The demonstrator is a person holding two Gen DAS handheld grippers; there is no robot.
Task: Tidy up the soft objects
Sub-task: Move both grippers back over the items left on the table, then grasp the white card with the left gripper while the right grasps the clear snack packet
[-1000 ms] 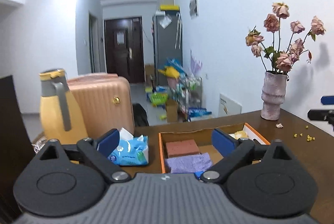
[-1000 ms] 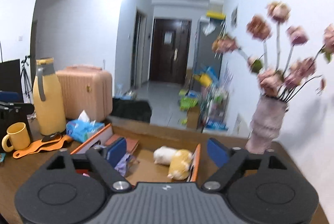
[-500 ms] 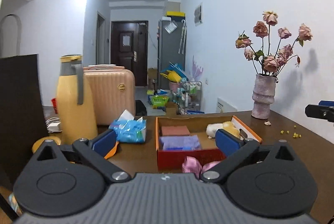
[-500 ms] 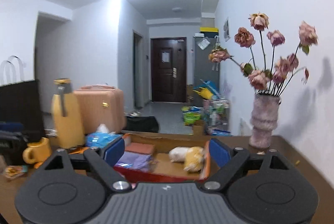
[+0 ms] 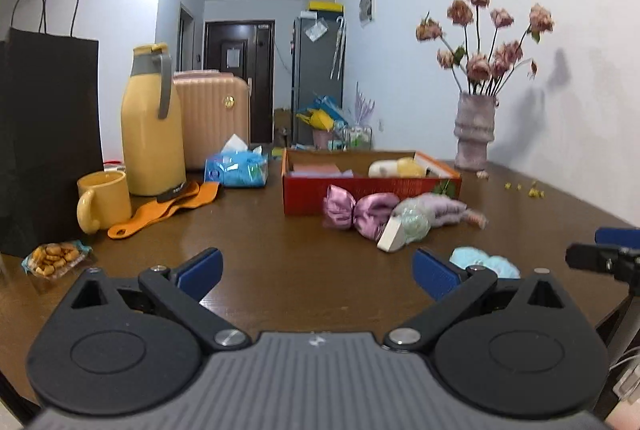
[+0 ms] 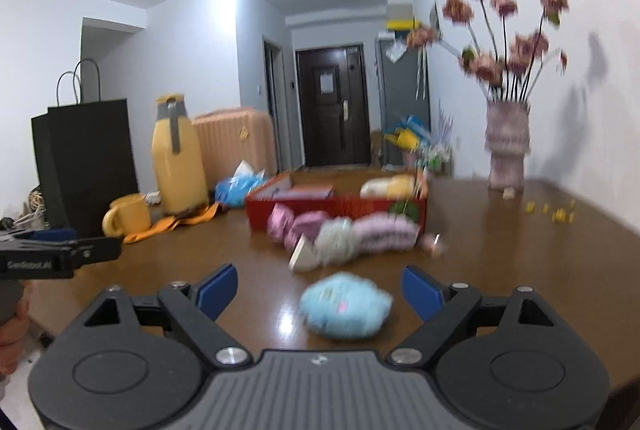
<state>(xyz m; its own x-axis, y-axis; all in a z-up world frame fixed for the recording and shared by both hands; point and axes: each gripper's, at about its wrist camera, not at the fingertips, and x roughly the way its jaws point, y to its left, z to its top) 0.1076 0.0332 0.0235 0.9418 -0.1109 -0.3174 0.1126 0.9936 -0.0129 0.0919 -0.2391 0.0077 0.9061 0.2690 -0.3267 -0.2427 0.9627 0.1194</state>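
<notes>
While your right gripper [image 6: 318, 288] gapes empty before a blurred blue plush [image 6: 346, 306], left gripper [image 5: 316, 268] spread wide over bare table [image 5: 260, 230], pink pile [image 6: 352, 234] perhaps fabric, box [image 5: 370, 191] contents half hidden.

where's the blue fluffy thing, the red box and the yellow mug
blue fluffy thing [image 6: 345, 306], right wrist view, middle of its fuzzy body
red box [image 5: 370, 193], left wrist view, front wall
yellow mug [image 5: 106, 200], left wrist view, side of its body
</notes>
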